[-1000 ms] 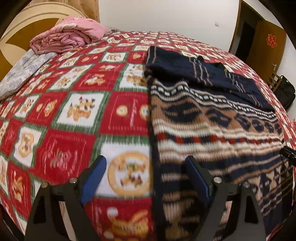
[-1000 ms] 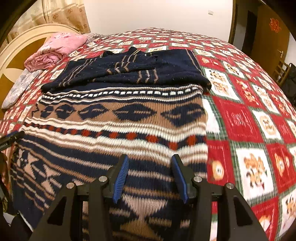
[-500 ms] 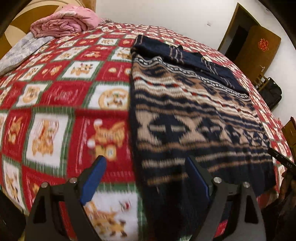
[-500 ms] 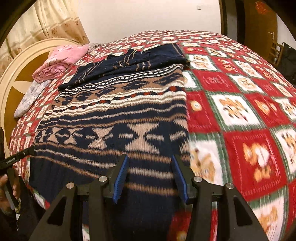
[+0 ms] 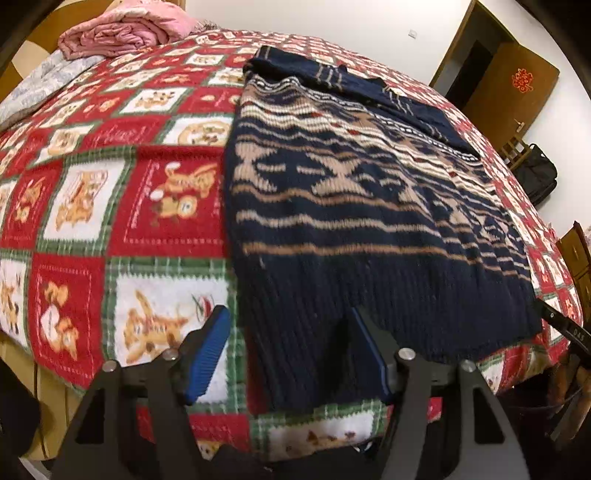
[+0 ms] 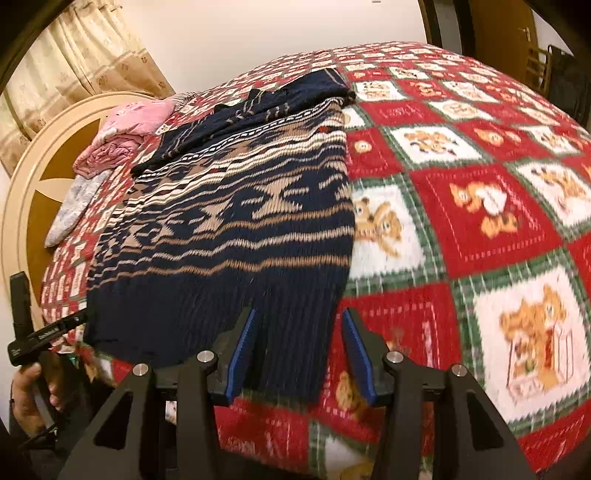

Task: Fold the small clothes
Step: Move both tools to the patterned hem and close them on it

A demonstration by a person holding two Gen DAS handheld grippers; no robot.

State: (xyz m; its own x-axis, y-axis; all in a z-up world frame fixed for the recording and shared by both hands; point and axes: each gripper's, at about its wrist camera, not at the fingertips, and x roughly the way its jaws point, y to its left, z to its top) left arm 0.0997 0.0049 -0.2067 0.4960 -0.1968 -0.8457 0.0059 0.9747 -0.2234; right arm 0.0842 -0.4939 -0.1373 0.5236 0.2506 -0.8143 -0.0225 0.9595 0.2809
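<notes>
We see no legible brand; the red emblem (image 5: 523, 80) on the brown door (image 5: 517, 88) and the print on the far gripper's bar are too small to read. From the left: a folded pink quilt (image 5: 122, 33) lies by the headboard (image 6: 33, 177), with a grey pillow (image 6: 74, 206) beside it, all on a red, green and white checked blanket (image 5: 74, 184) with bear motifs. The sweater (image 5: 351, 206), navy with tan and white bands, lies flat on it, its ribbed hem at the near edge. Our left gripper (image 5: 291, 341) is closing, its jaws still apart astride the hem's left corner. Our right gripper (image 6: 299, 341) stands partly open astride the right corner, pads not visibly pressing. A dark bag (image 5: 535, 177) stands far right.
</notes>
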